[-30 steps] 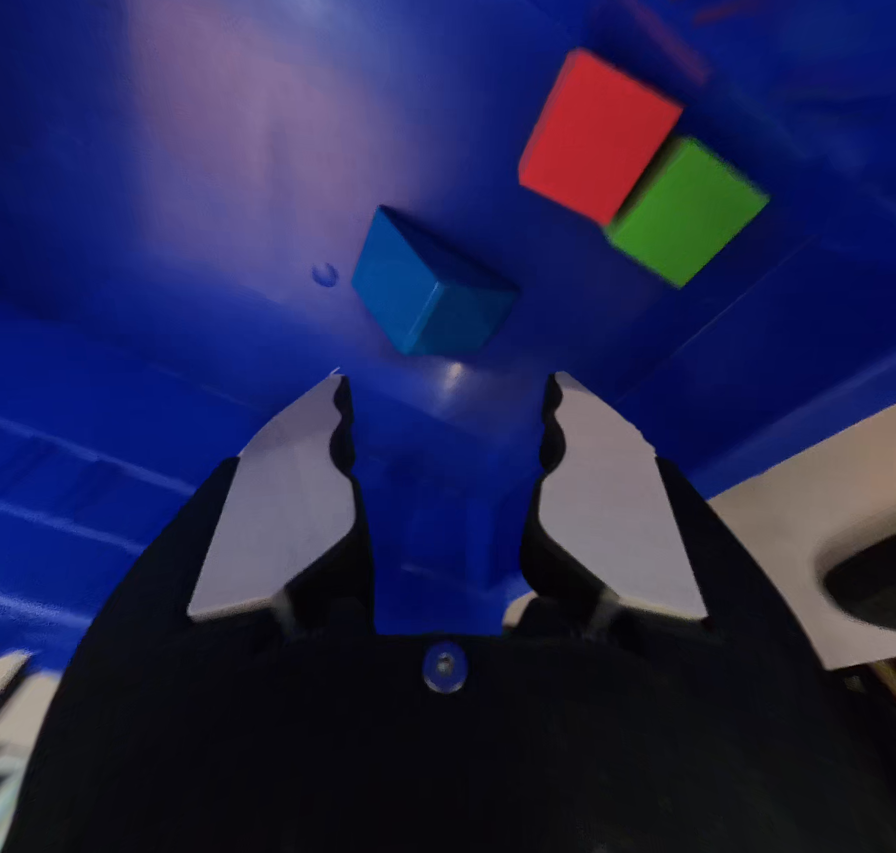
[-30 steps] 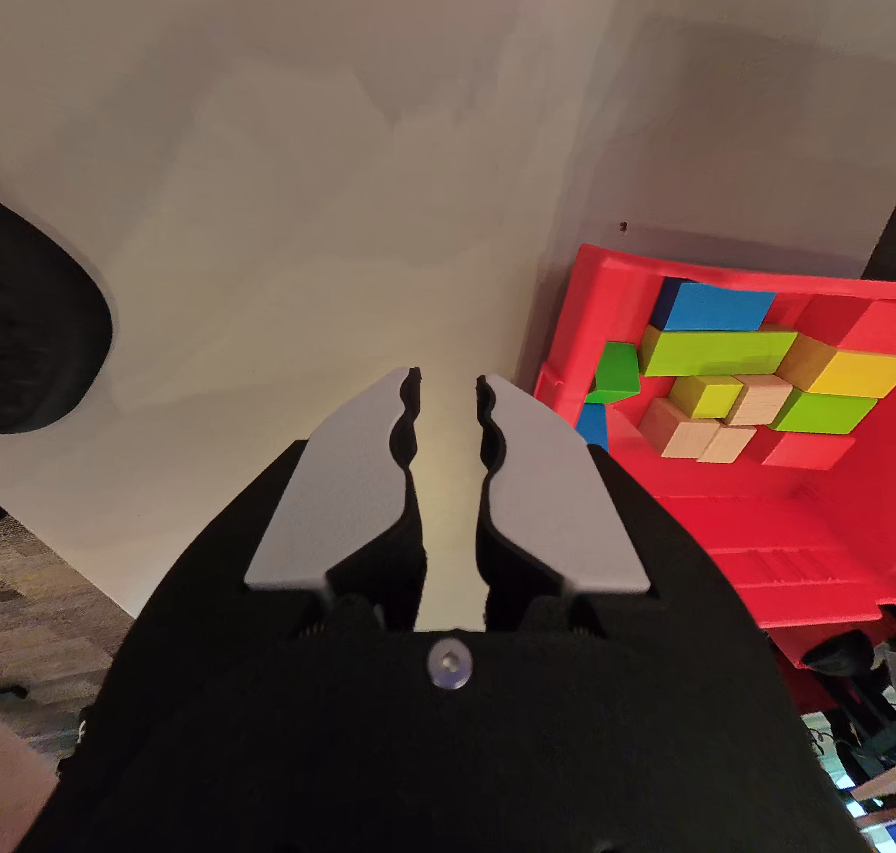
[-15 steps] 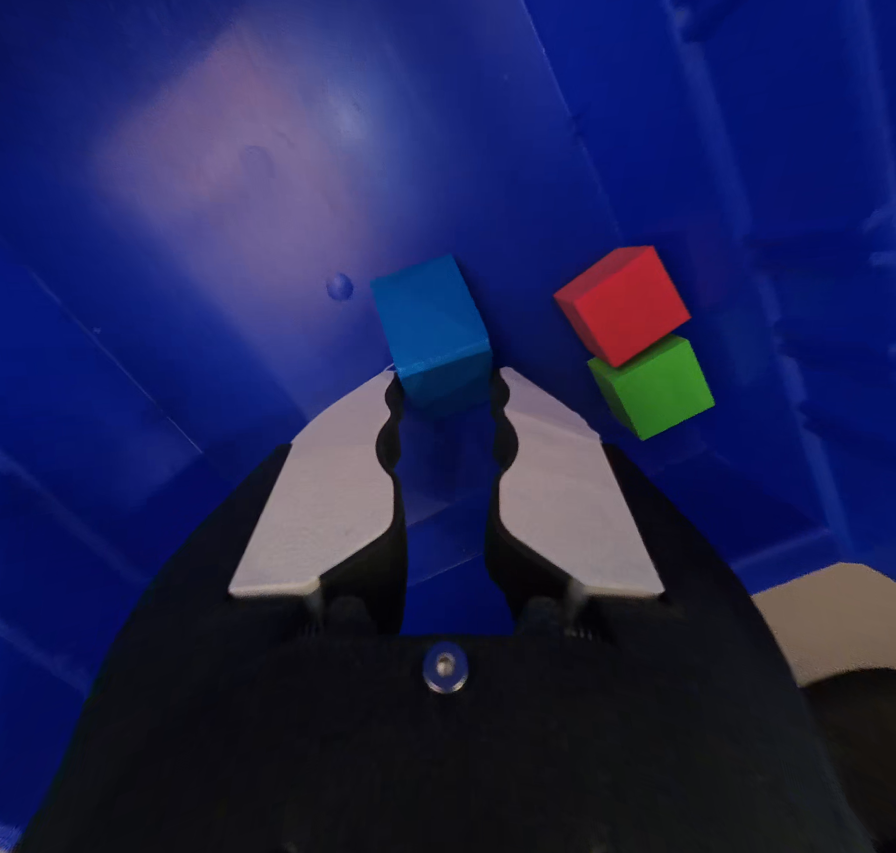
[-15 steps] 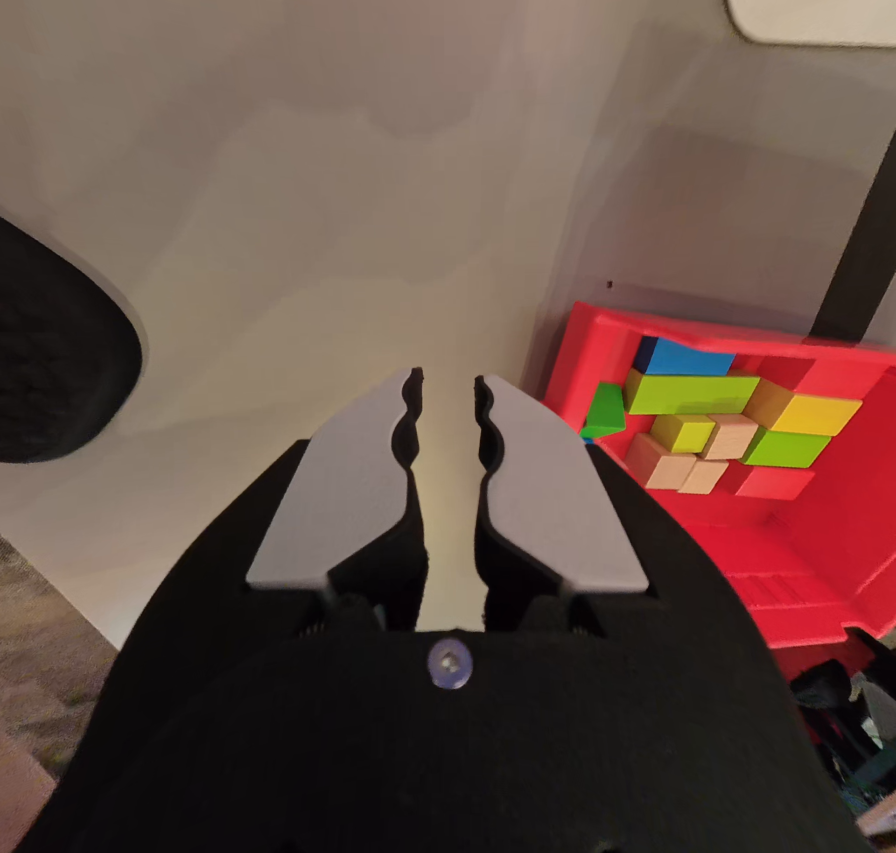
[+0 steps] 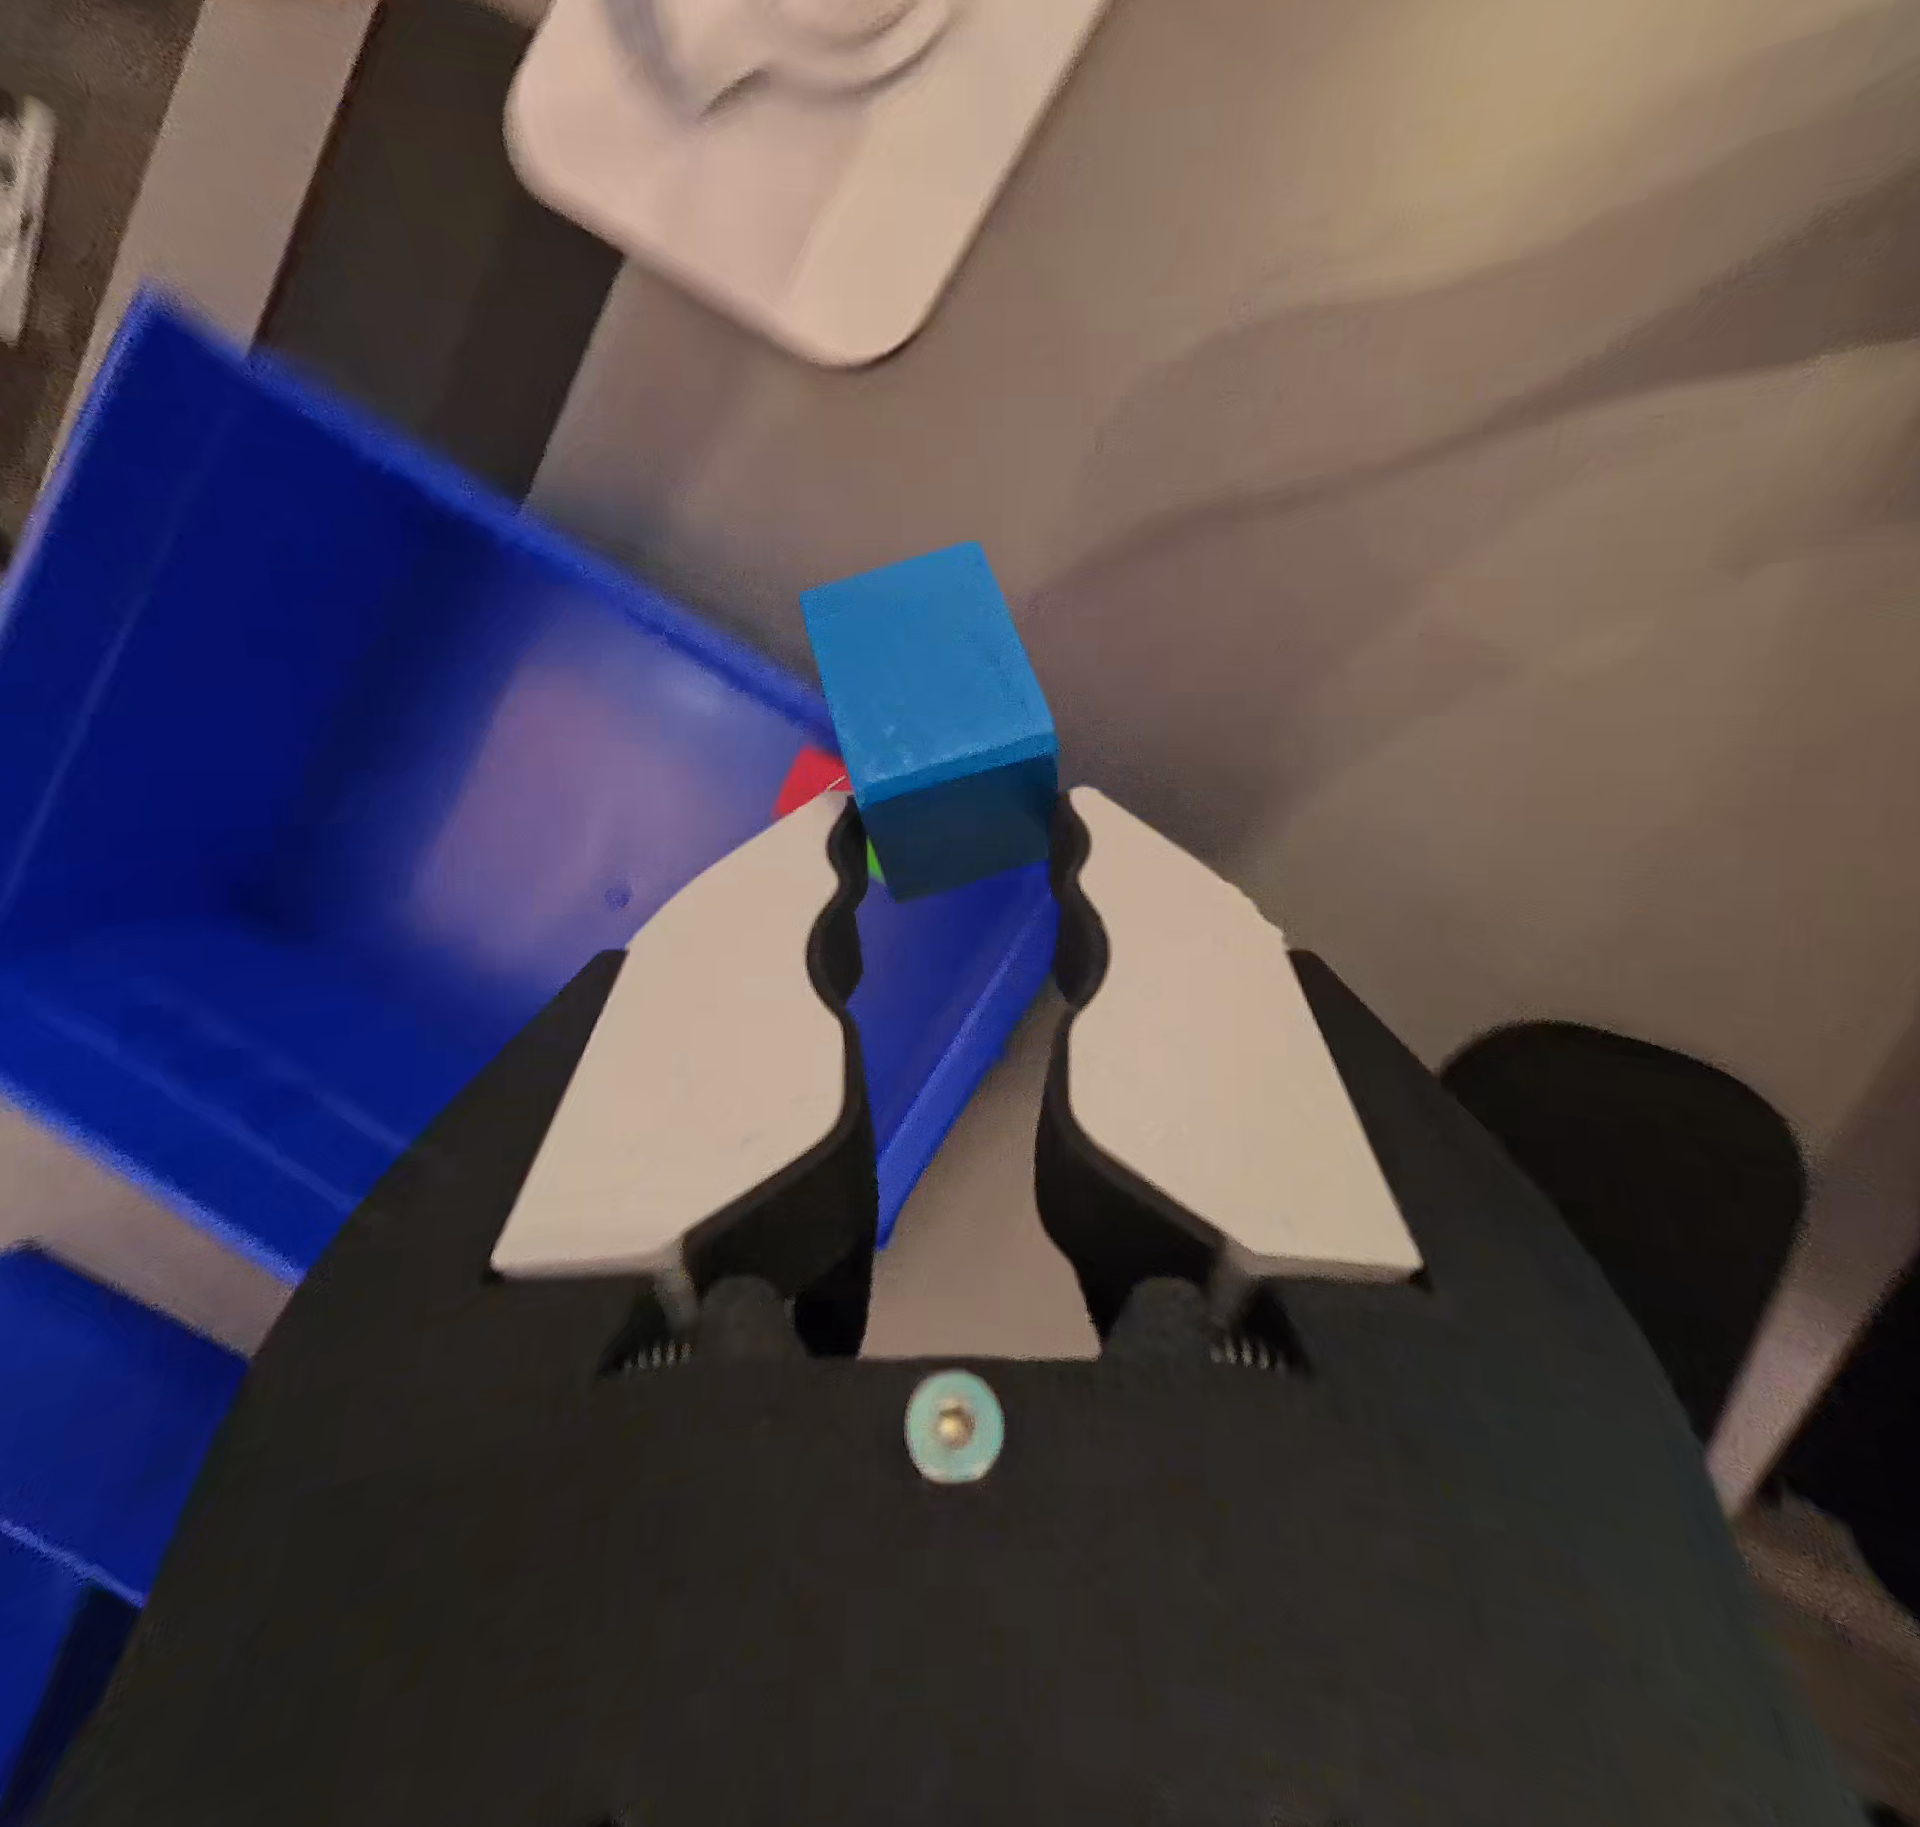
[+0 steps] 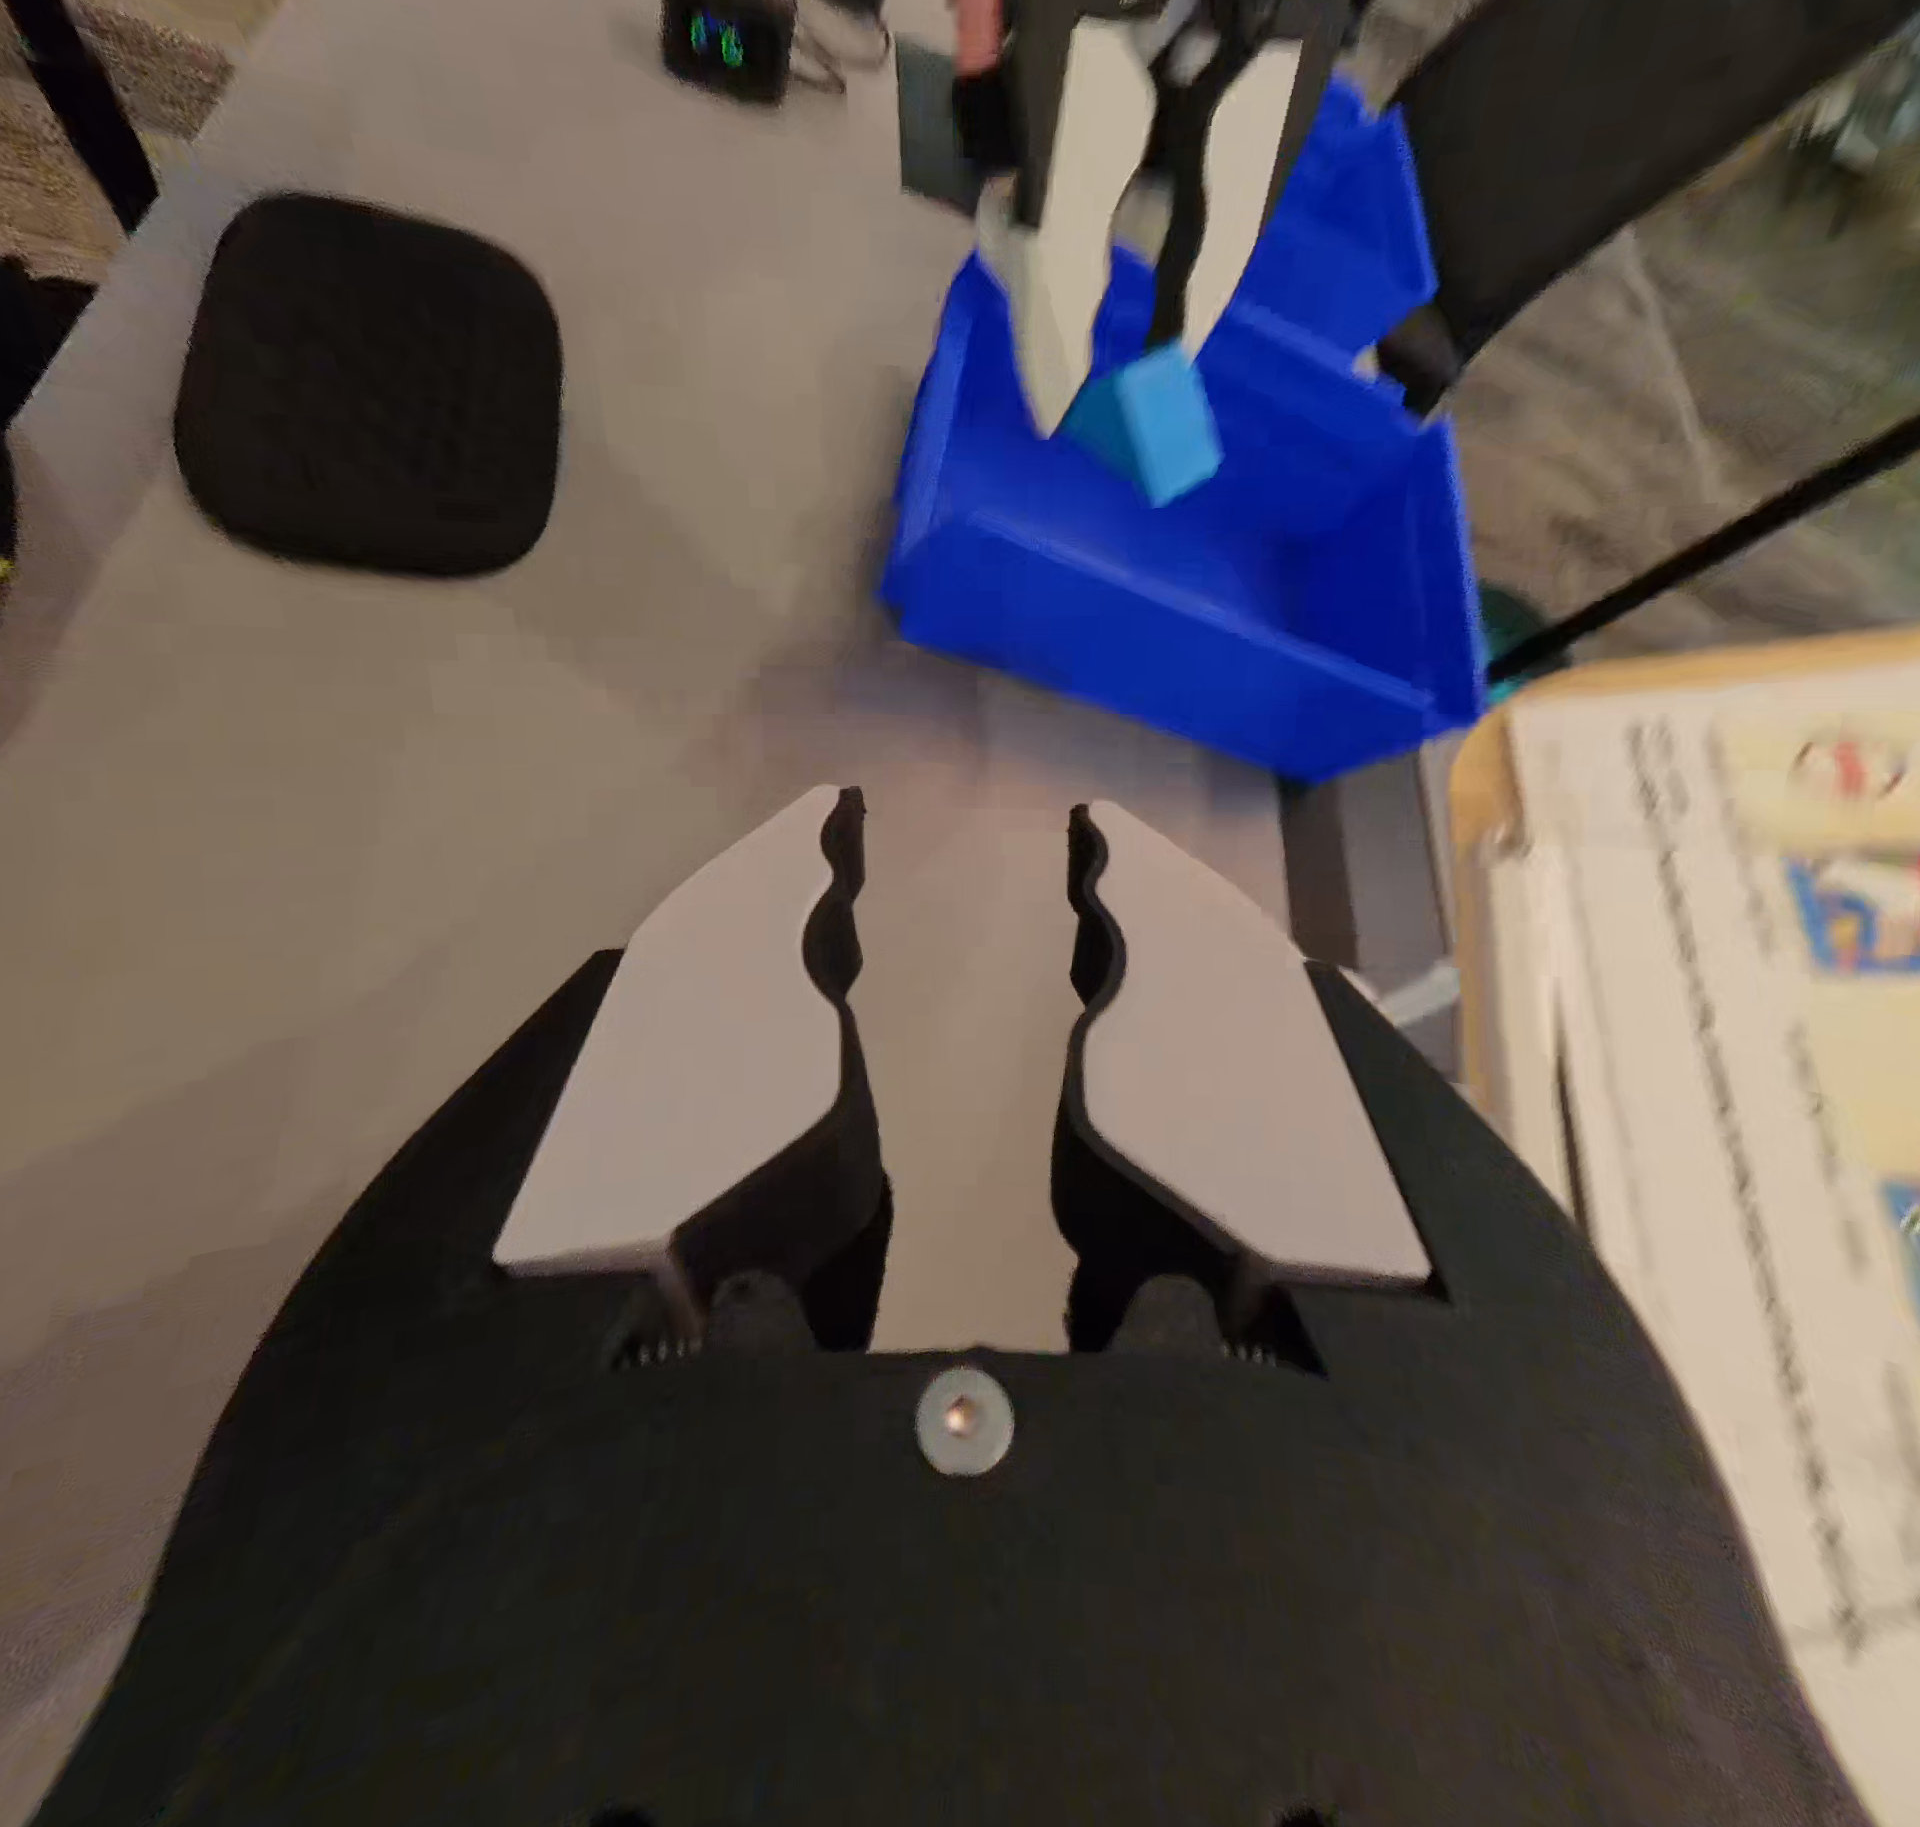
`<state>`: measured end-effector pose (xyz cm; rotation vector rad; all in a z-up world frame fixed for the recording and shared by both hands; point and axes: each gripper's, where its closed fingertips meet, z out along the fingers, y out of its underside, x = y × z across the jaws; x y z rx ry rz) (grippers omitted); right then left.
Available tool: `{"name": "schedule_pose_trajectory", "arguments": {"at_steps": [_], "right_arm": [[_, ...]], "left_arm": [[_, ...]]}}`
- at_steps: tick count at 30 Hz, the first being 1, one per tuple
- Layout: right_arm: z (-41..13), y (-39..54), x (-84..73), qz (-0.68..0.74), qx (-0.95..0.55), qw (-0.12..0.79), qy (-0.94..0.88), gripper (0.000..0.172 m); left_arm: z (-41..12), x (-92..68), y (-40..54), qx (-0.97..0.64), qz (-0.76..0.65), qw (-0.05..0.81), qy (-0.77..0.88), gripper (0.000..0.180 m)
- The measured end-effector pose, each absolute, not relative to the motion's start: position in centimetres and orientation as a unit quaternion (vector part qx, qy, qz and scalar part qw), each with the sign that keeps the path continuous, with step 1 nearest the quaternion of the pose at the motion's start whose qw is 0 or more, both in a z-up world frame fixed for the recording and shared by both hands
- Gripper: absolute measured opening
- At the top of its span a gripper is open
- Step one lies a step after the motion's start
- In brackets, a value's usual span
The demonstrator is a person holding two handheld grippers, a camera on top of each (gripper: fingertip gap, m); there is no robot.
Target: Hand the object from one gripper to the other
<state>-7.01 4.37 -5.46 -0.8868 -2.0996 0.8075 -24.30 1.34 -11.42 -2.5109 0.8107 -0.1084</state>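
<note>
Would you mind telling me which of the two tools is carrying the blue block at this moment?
The left tool carries it: the blue block is pinched at its tips, above the blue bin. The right tool is open, with only table between its fingers.

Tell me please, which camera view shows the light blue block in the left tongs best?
The left wrist view. The light blue block is near, sharp and central, gripped at the tips of the left tongs, with two faces visible. The right wrist view shows the same block only far off, small and blurred, above the blue bin.
</note>
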Motion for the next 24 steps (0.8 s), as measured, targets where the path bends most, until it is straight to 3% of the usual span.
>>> {"name": "schedule_pose_trajectory", "arguments": {"at_steps": [9,15,21,24], "right_arm": [[-5.4,1.5,-12.6,0.348,-0.292,0.307,-0.836,0.043],[-6.4,1.3,-12.0,0.343,-0.291,0.279,-0.848,0.033],[-6.7,1.0,-10.7,0.343,-0.302,0.260,-0.850,0.038],[-7.4,1.4,-10.2,0.320,-0.310,0.263,-0.856,0.032]], "left_arm": [[-8.2,-14.1,0.3,-0.865,-0.090,0.238,0.432,0.034],[-7.7,-12.5,0.5,-0.855,-0.089,0.238,0.453,0.034],[-7.8,-11.2,0.6,-0.847,-0.082,0.218,0.478,0.034],[-8.2,-10.8,0.8,-0.843,-0.067,0.202,0.494,0.034]]}}
